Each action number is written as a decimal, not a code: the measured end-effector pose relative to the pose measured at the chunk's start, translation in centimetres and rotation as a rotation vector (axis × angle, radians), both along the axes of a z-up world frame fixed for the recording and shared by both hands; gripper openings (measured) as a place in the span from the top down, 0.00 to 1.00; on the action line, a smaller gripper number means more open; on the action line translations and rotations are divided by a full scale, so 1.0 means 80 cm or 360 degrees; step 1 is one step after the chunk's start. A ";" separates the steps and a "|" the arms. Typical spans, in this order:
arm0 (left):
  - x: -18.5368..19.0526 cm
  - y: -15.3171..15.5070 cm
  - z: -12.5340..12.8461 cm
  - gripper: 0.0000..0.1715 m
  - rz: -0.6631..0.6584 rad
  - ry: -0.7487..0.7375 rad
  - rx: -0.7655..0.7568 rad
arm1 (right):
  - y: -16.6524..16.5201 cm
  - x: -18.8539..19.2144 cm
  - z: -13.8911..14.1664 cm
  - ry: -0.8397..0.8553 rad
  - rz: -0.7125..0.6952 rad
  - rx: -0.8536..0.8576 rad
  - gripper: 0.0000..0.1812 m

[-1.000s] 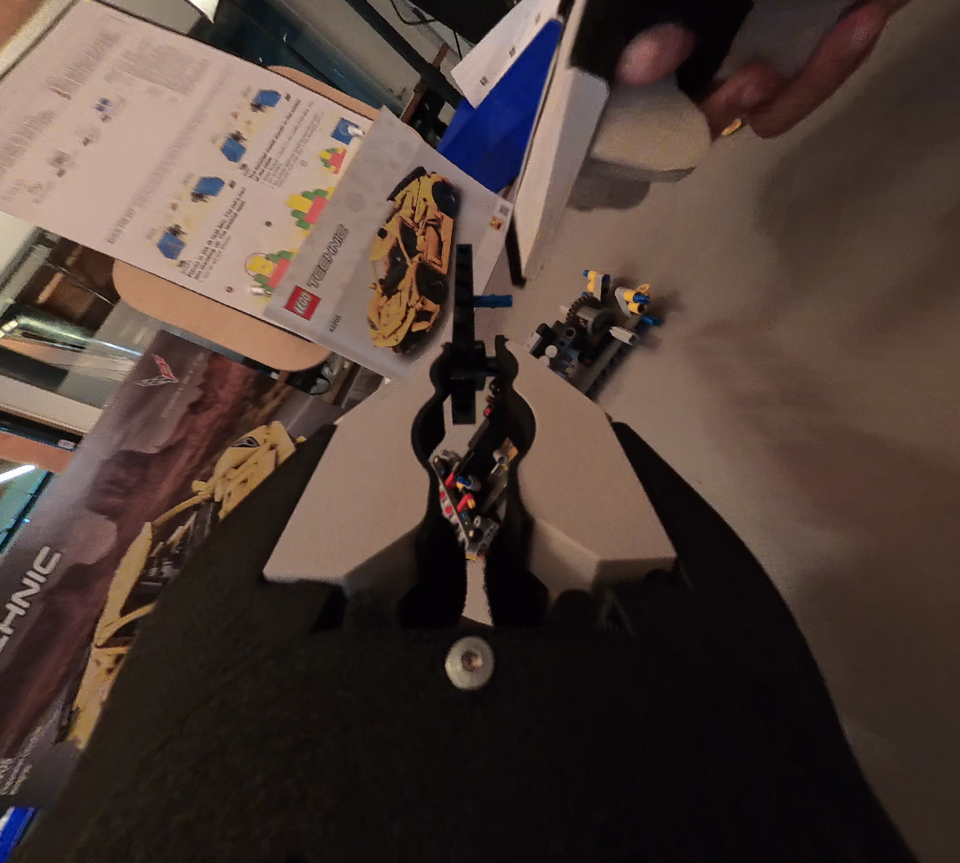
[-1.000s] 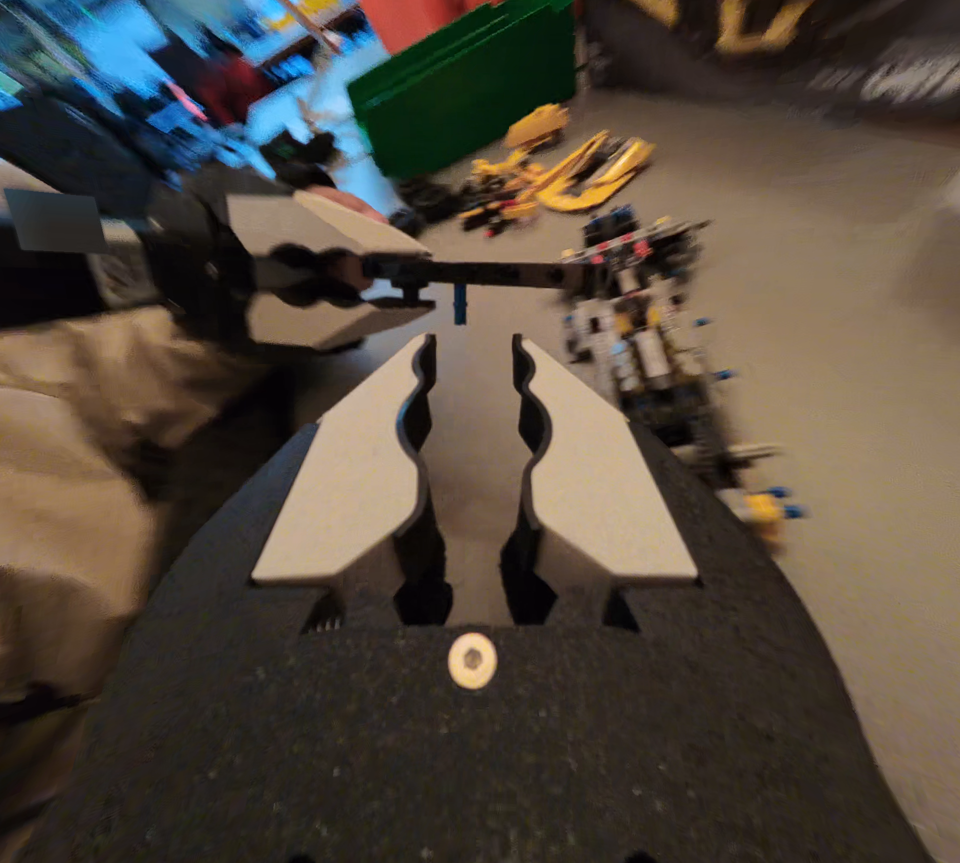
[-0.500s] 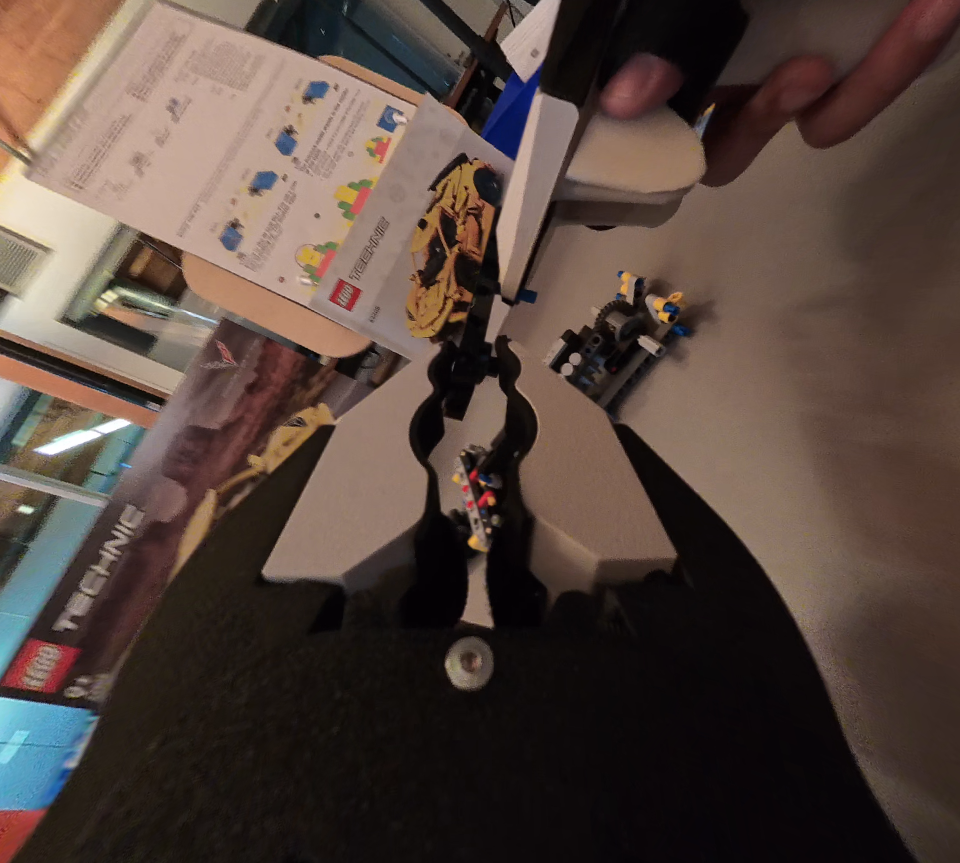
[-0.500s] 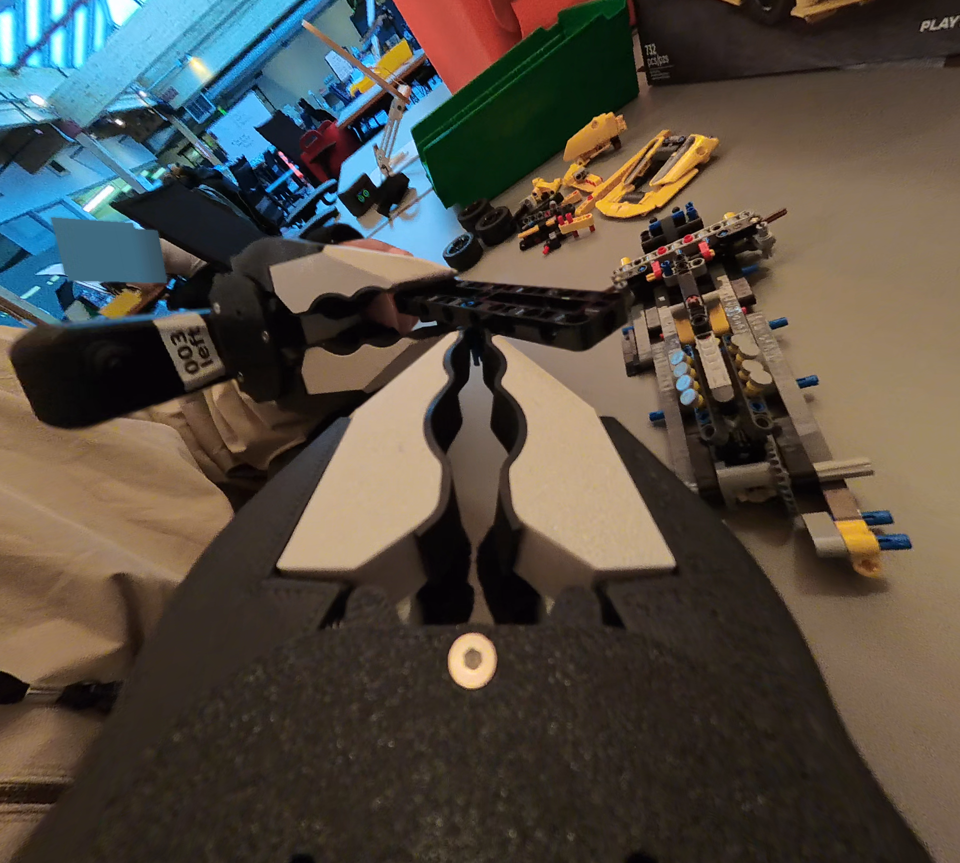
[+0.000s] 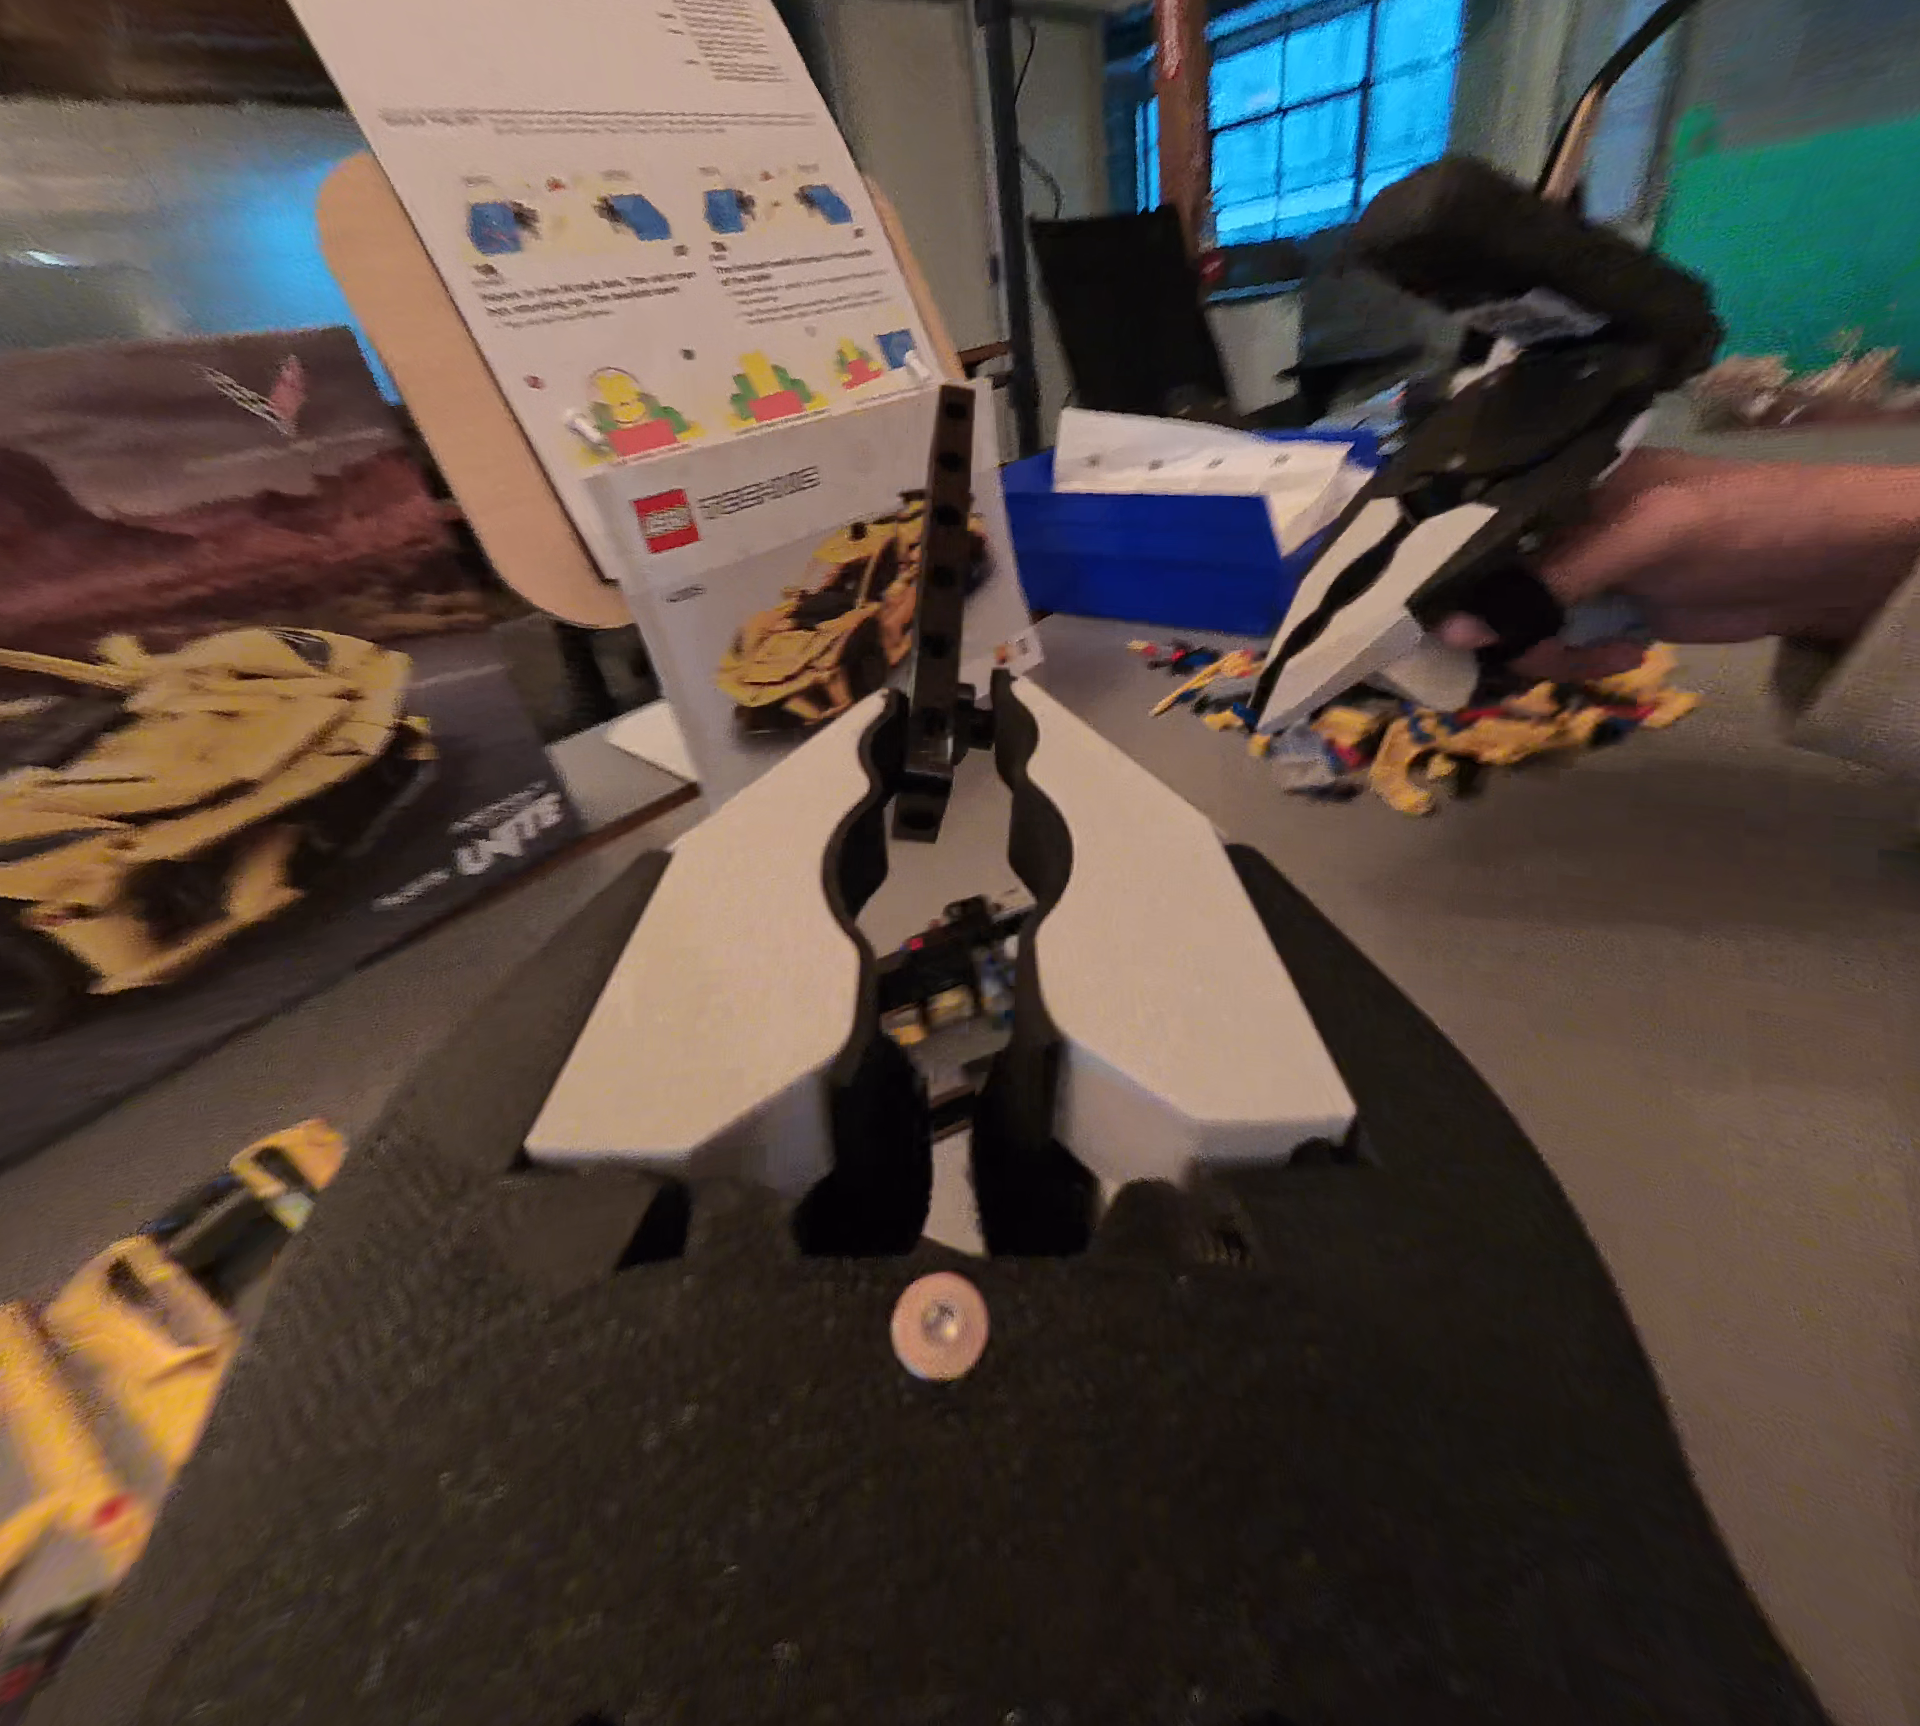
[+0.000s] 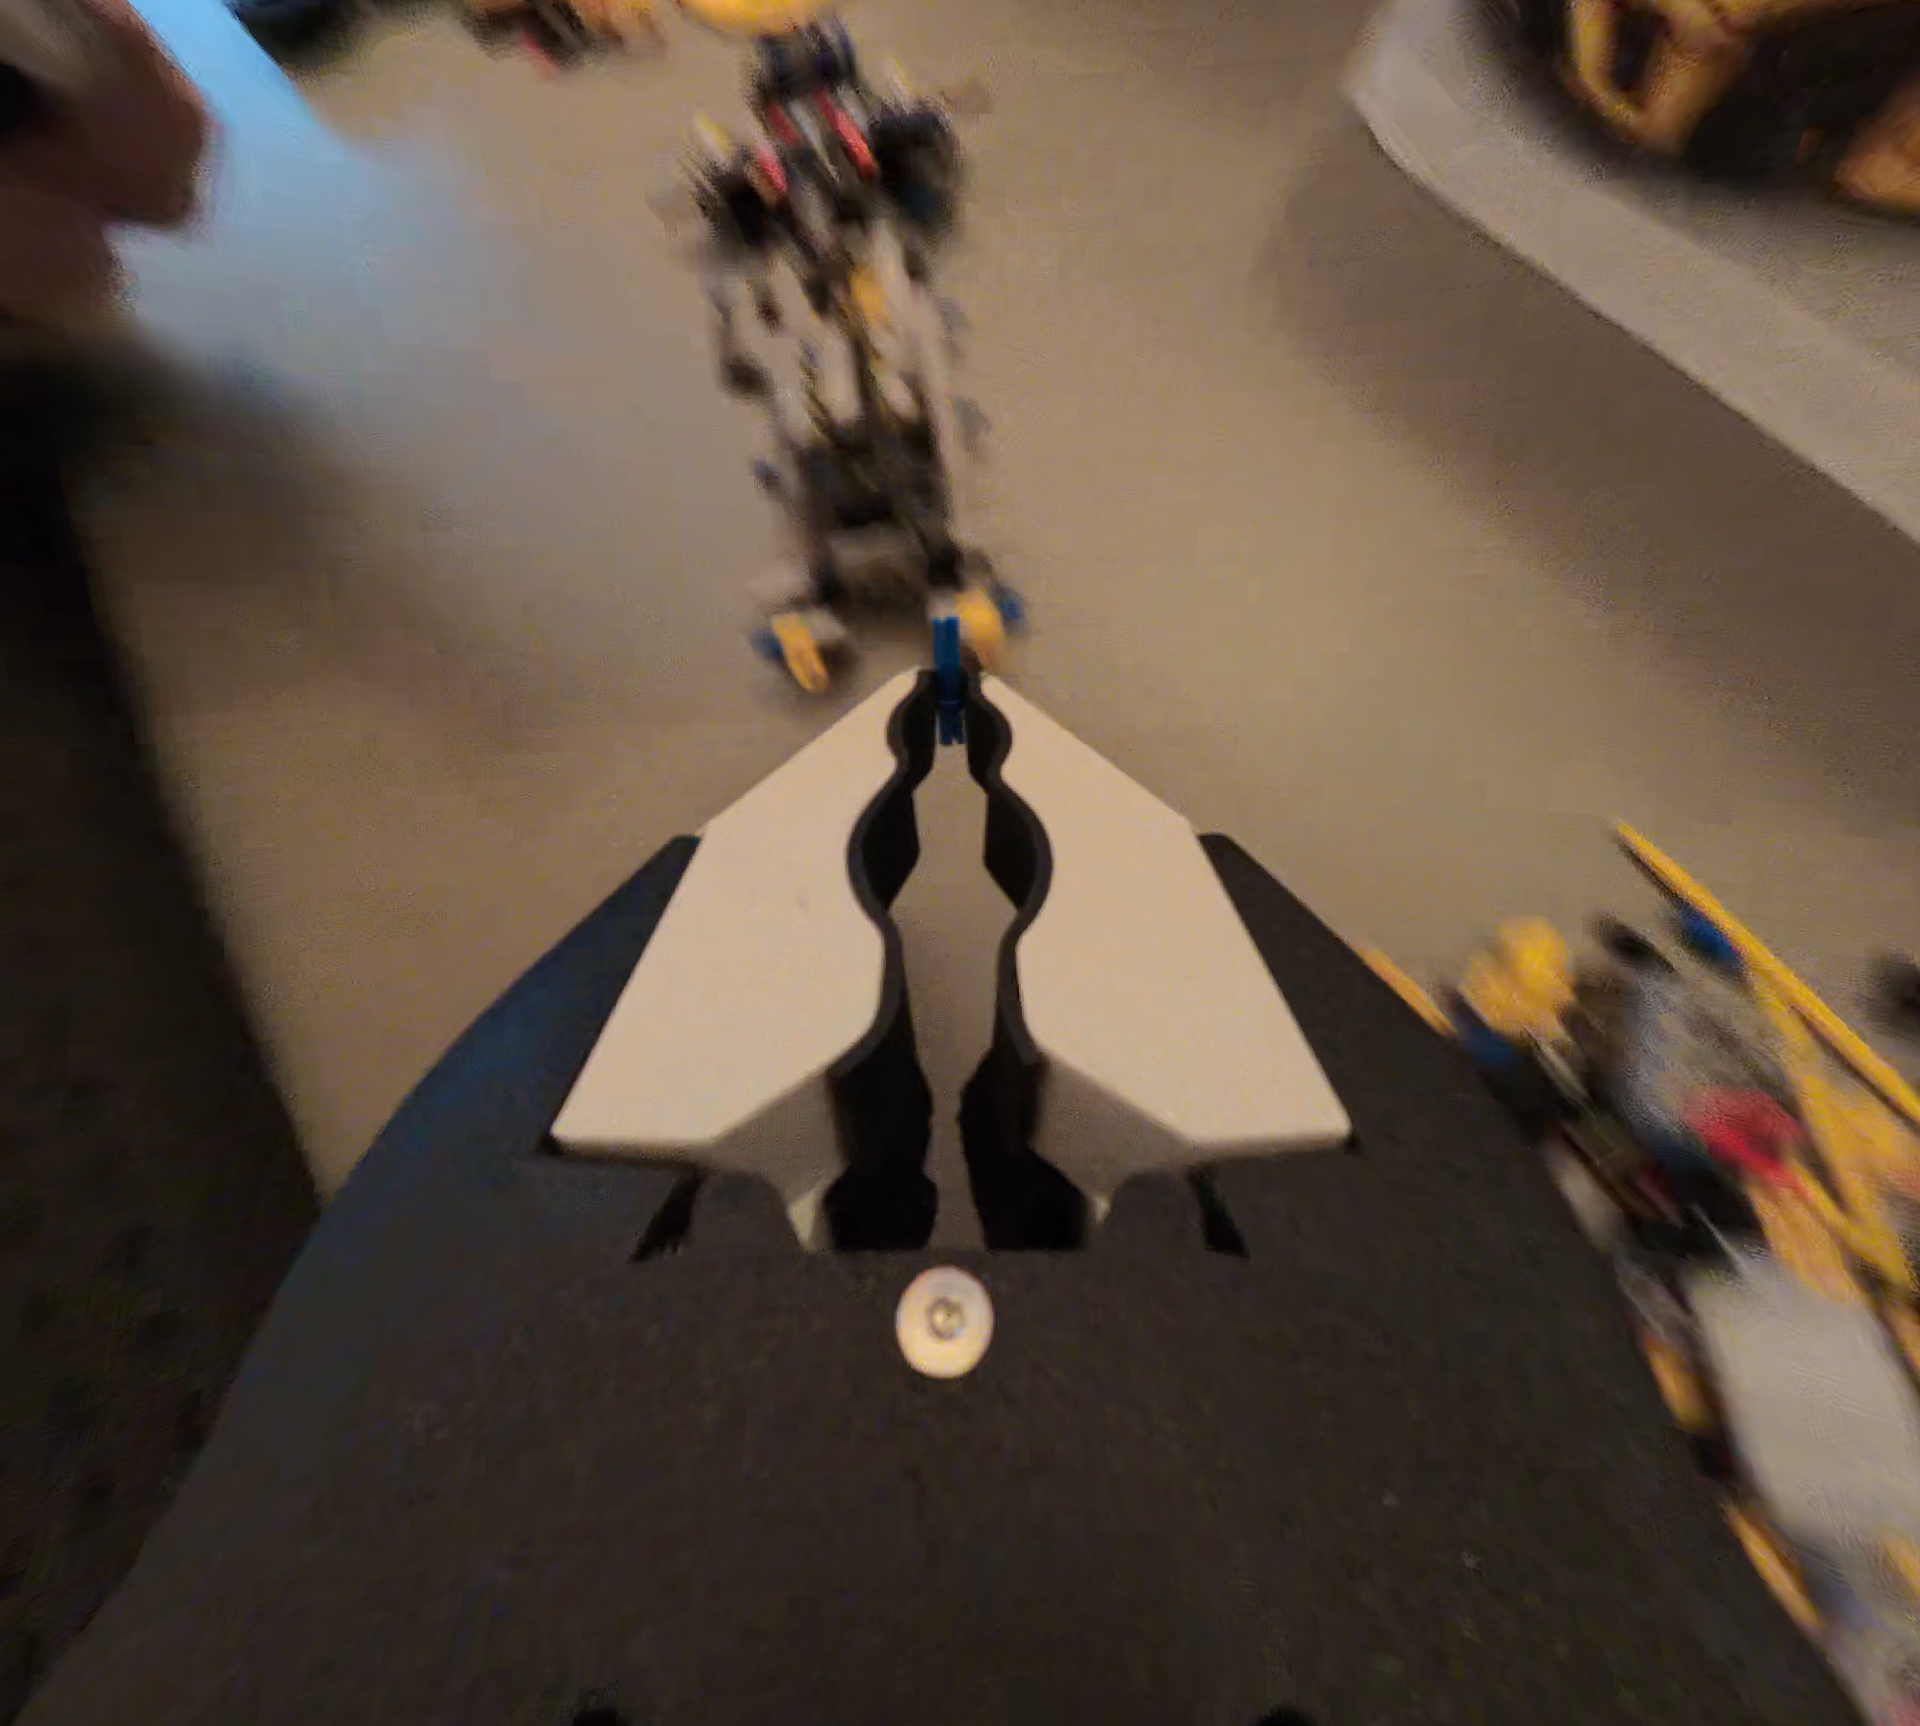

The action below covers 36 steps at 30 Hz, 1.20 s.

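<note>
Black holed beam [image 5: 940, 596] is pinched at its lower end by the left tool [image 5: 940, 720], upright before the instruction booklet [image 5: 810, 575]. Blue pin [image 6: 948, 679] is clamped at the right tool [image 6: 948, 689] tips. Both are judged light, rigid, small; the pin slips easily.

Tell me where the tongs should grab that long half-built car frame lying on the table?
Probably its middle, across the narrow width, coming down from above. The car frame lies flat on the table, long and slim, so only its long sides fit a pinch. The view is blurred, so I cannot pick an exact spot.
</note>
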<state>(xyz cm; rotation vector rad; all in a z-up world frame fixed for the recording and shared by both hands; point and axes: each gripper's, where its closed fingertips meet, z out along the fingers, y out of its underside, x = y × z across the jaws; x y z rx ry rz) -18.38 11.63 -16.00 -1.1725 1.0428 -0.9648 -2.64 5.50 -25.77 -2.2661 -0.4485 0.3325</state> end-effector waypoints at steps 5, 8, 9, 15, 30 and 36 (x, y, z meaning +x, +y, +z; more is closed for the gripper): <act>0.020 -0.013 -0.040 0.90 -0.0156 0.0196 -0.0229 | -0.088 0.137 -0.025 -0.0380 -0.0361 -0.0374 0.94; 0.028 -0.027 -0.045 0.91 -0.0310 0.0180 -0.0421 | -0.096 0.170 -0.027 -0.0419 -0.0495 -0.0342 0.87; 0.030 -0.035 -0.043 0.91 -0.0401 0.0144 -0.0535 | -0.091 0.167 -0.017 -0.0415 -0.0499 -0.0271 0.87; 0.026 -0.081 -0.018 0.91 -0.1002 -0.0087 -0.1072 | -0.005 -0.040 0.104 -0.0005 -0.0021 0.0709 0.73; 0.011 -0.067 0.001 0.91 -0.1134 -0.0239 -0.1295 | -0.018 -0.145 0.112 0.1268 0.0440 0.0358 0.73; 0.013 -0.090 -0.005 0.91 -0.1205 -0.0089 -0.1160 | -0.026 -0.145 0.111 0.1185 0.0544 0.0377 0.97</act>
